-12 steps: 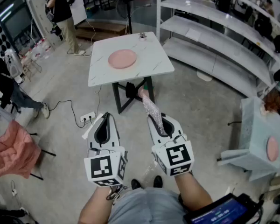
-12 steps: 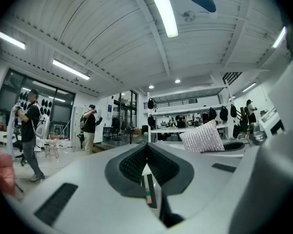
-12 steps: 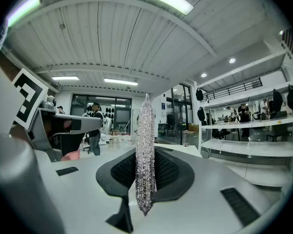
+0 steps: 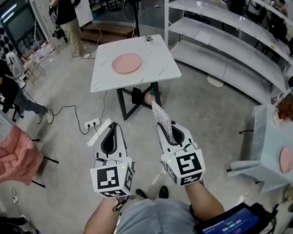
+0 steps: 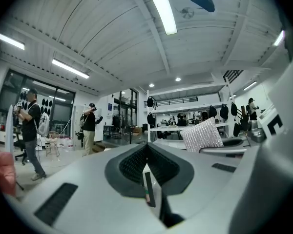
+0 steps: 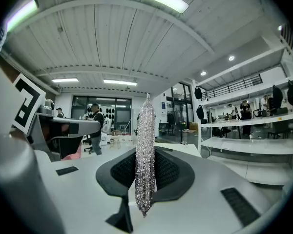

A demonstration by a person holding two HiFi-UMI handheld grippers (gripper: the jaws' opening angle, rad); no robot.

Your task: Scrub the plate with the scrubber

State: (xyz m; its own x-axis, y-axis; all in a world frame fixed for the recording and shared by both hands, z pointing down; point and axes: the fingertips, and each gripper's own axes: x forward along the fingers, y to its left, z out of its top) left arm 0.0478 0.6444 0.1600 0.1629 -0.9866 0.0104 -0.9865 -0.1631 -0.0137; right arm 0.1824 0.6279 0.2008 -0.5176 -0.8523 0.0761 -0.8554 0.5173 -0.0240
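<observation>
A round pink plate (image 4: pixel 126 63) lies on a white marble-look table (image 4: pixel 156 69) well ahead of me in the head view. My right gripper (image 4: pixel 167 128) is shut on a silvery glittering scrubber (image 4: pixel 162 118), which sticks up and forward from its jaws; in the right gripper view the scrubber (image 6: pixel 145 155) stands as a narrow upright strip pinched between the pads. My left gripper (image 4: pixel 110 130) is shut with nothing between its jaws. Both grippers are held low, near my body, far short of the table. The scrubber (image 5: pixel 201 134) also shows in the left gripper view, to the right.
White shelving (image 4: pixel 224 38) runs along the right. A small grey table (image 4: pixel 271 145) with another pink plate (image 4: pixel 285 158) stands at the right. A power strip (image 4: pixel 92 123) and cable lie on the floor. People stand at the far left, and a pink cloth (image 4: pixel 12 155) hangs over a chair.
Both grippers have shifted slightly nearer to me and a little right in the head view. The scrubber stays clamped in the right gripper.
</observation>
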